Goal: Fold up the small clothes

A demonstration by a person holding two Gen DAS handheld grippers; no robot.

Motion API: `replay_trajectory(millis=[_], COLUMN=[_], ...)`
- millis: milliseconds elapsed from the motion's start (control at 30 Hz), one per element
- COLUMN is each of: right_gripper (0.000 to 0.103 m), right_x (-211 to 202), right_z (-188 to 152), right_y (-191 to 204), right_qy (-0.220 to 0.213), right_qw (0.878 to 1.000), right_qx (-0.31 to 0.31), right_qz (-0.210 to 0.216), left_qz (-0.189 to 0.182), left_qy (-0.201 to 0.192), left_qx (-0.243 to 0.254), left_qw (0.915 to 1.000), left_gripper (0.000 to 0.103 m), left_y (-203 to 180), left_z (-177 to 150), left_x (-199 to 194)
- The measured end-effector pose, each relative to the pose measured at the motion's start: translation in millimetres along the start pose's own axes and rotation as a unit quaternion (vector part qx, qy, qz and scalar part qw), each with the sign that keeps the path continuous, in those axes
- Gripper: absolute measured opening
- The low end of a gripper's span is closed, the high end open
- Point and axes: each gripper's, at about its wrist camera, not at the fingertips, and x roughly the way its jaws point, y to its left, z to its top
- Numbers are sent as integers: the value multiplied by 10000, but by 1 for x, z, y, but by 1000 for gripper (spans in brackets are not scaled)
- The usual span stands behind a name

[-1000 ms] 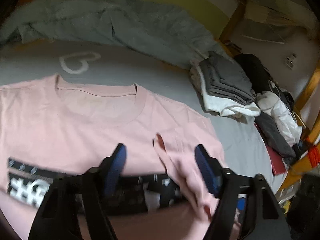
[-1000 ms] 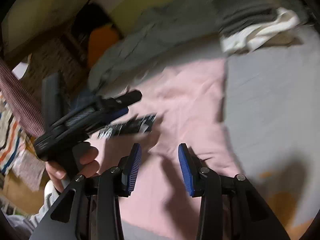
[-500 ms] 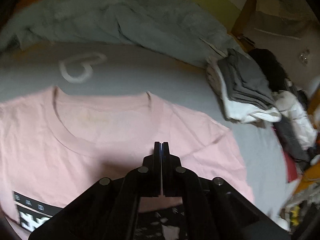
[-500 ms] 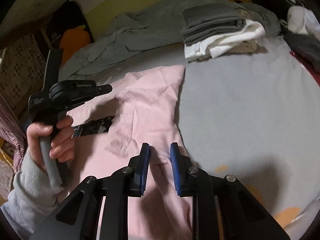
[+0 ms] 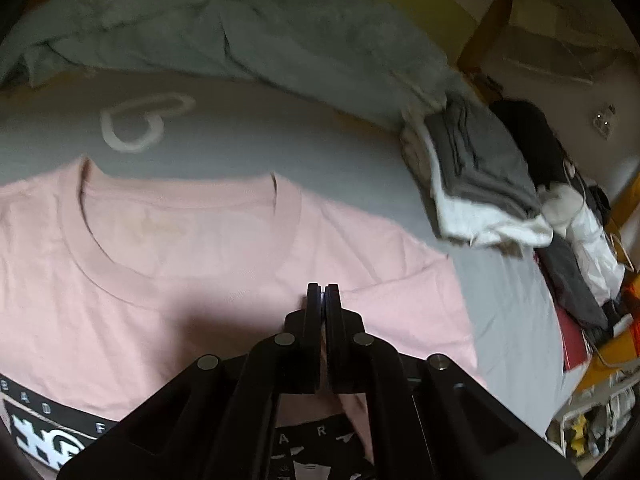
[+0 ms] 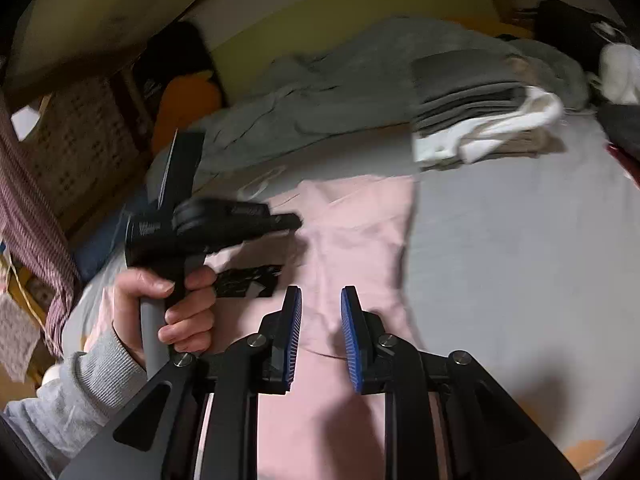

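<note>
The pink T-shirt (image 5: 192,280) lay front-up on the grey bed sheet (image 5: 280,148), collar toward the far side, its right sleeve folded inward over the chest. The left gripper (image 5: 323,292) had its jaws pressed fully together; a thin fold of pink fabric seemed to run between them, though the pinch itself was hard to make out. The right gripper (image 6: 320,300) hung above the shirt's folded side with its blue-padded jaws a moderate gap apart, holding nothing. The left hand (image 6: 172,304) clutched its gripper's handle. A stack of folded clothes (image 5: 476,184) sat near the shirt's right shoulder.
</note>
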Motion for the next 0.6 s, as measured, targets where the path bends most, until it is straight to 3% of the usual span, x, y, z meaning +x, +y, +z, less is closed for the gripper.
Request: replay_trajectory(millis=[133,300,333,400,500,600], right_gripper=[18,17,17,18,18,18], right_x=[27,22,19,11,-3,-15], right_z=[-18,-29,-30,-27,-16,-12], right_y=[3,1,0,-5,-17,-28], right_qy=[624,836,846,750,274,-120], right_qw=[9978,9964,9962,9968,9986,9983], right_qx=[-98,-110,-87,33,301,555], right_qz=[-216,110,165,281,339,86], left_qz=[307,535,558,428,279,-207], left_qy=[-10,163,188,168,-71,-202], left_qx=[264,414,458,619,932,1027], left_qw=[9992,9976,9972,9970,9952,9943], left_gripper=[1,3,9,18,28,36], left_y=[-6,-3,-2,-4,-13,-24], left_z=[4,3,1,-7,-24,-40], left_x=[2,5,3,-8,-37,-65])
